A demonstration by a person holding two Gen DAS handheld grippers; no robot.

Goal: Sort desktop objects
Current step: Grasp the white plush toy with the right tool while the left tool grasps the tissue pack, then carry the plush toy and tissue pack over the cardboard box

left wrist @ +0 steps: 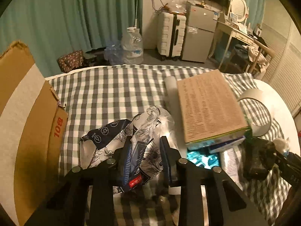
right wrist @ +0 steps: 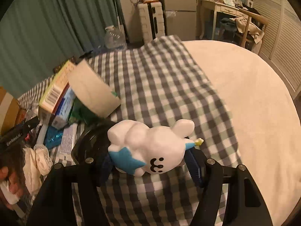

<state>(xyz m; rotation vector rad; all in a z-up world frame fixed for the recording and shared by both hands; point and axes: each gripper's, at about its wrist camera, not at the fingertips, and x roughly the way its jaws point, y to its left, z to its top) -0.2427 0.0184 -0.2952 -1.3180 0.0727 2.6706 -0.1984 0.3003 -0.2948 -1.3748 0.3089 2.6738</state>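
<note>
In the left wrist view a crumpled blue-and-white flowered plastic wrapper (left wrist: 143, 131) lies on the checked cloth (left wrist: 112, 94). My left gripper (left wrist: 146, 146) is shut on it, with the blue pads pressing into both of its sides. In the right wrist view a white toy figure (right wrist: 150, 146) with a blue star and a smiling face lies sideways between the pads of my right gripper (right wrist: 148, 153), which is shut on it just above the cloth (right wrist: 160, 71).
An open cardboard box (left wrist: 28, 113) stands at the left. A brown printed box (left wrist: 208, 105) lies on smaller packets to the right, beside a tape roll (right wrist: 94, 88). A hand (right wrist: 7, 179) holds the left gripper. Bare white tabletop (right wrist: 244, 94) lies right of the cloth.
</note>
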